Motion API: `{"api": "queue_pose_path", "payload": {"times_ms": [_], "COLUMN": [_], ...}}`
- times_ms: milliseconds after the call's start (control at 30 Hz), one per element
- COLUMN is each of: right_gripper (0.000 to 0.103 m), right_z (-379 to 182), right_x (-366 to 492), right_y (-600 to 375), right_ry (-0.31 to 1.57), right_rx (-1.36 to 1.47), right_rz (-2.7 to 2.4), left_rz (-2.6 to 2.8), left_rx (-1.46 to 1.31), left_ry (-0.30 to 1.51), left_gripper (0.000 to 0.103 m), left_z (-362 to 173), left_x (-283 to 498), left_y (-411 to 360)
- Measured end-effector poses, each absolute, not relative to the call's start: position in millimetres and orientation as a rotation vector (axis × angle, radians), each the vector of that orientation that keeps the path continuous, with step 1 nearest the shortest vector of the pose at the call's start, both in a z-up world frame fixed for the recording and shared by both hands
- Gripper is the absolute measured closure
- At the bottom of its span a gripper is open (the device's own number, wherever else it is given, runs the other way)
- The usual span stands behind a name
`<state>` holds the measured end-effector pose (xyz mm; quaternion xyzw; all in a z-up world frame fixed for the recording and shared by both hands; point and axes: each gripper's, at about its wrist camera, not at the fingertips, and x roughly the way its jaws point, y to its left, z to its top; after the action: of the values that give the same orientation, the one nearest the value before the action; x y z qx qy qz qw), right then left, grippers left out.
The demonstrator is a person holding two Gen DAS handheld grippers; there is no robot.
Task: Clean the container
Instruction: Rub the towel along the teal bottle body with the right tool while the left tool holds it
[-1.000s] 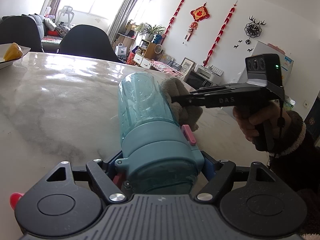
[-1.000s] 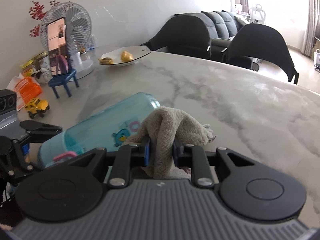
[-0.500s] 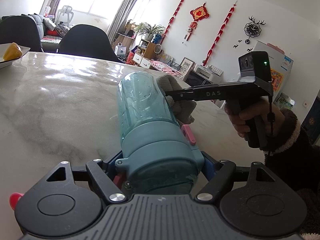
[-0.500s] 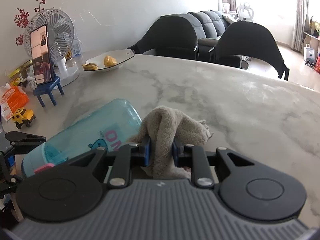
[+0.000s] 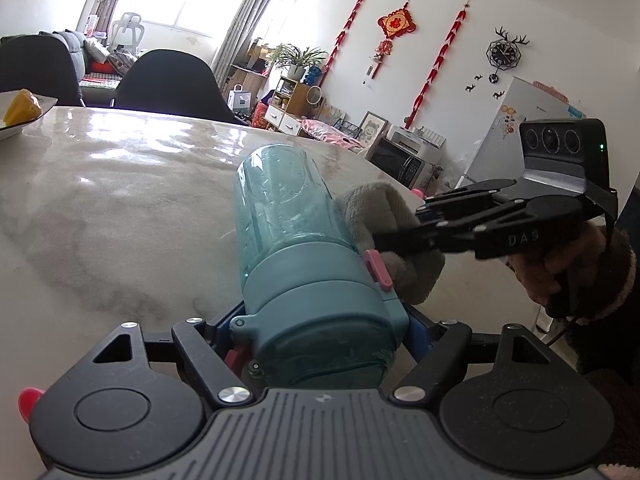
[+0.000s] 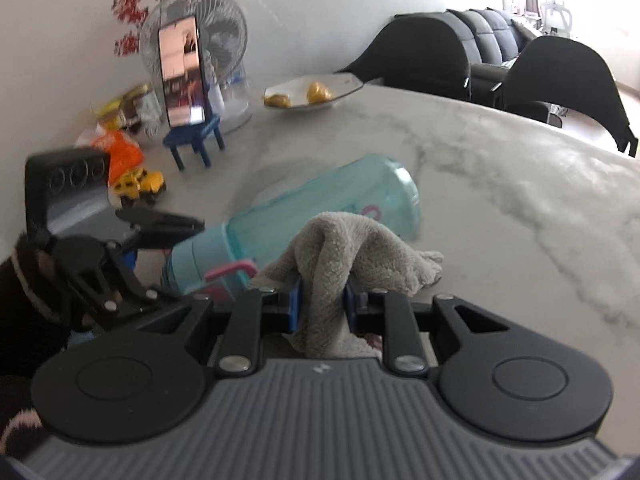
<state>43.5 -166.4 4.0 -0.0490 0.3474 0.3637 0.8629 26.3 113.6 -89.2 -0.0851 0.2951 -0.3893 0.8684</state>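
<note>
Since the earlier frames the right gripper (image 5: 404,236) and its cloth (image 5: 384,236) have been drawn back along the bottle (image 5: 296,248), from the clear far end toward the lid, while the bottle and the left gripper (image 5: 320,328) have been kept where they were. The marble table (image 5: 120,208) is left as a broad surface beneath the work, and the bottle is held just above or against it, tilted with its base pointing away and its lid nearest the left wrist camera; whether the body rests on the stone cannot be told. It is judged to be held this way so that the long side is exposed to the wiping stroke while the lid end is steadied. The left jaws are clamped on the lid end of the bottle. The right jaws are closed on a bunched fold of the grey-beige cloth, which is pressed against the right side of the bottle, just beside the pink latch (image 5: 378,266). The bottle is a translucent teal cylinder with an opaque teal lid; on the side seen from the right wrist, part of a pink printed mark (image 6: 374,212) is shown above the cloth. At the far left of the table a fan (image 6: 196,60), a phone on a small blue stand (image 6: 184,80), a plate of fruit (image 6: 316,96) and a yellow toy truck (image 6: 140,184) are left well apart from the bottle.
</note>
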Motion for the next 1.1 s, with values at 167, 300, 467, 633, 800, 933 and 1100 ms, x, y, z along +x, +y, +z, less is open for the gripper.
{"api": "queue_pose_path", "payload": {"times_ms": [167,300,467,633,800,933,1100], "right_gripper": [0.081,0.081,0.080,0.080,0.079,0.080,0.081], "right_z": [3.2,0.5,-5.7,-8.0,-8.5,-7.7,0.6], "right_x": [56.8,65.7,84.0,97.9,106.9,106.1,99.8], "right_y": [-164.5,-164.2,-172.6,-177.6,-181.8,-180.5,-180.8], "right_ry": [0.759,0.774,0.788,0.785,0.767,0.759,0.762], "right_rx": [-0.096,-0.099,-0.064,-0.047,-0.015,-0.017,-0.022], "right_rz": [0.730,0.689,0.626,0.564,0.491,0.475,0.495], "left_rz": [-0.812,-0.812,-0.812,-0.810,-0.810,-0.810,-0.811], "left_rx": [-0.168,-0.168,-0.169,-0.168,-0.172,-0.173,-0.173], "left_ry": [0.617,0.618,0.618,0.617,0.619,0.619,0.619], "left_gripper": [0.022,0.022,0.022,0.022,0.022,0.022,0.022], "left_z": [-89.2,-88.6,-87.7,-87.4,-87.1,-86.8,-85.7], "left_x": [26.4,25.5,25.1,24.4,23.8,23.3,21.7], "left_y": [112.3,112.2,112.4,112.5,112.9,113.2,111.7]}}
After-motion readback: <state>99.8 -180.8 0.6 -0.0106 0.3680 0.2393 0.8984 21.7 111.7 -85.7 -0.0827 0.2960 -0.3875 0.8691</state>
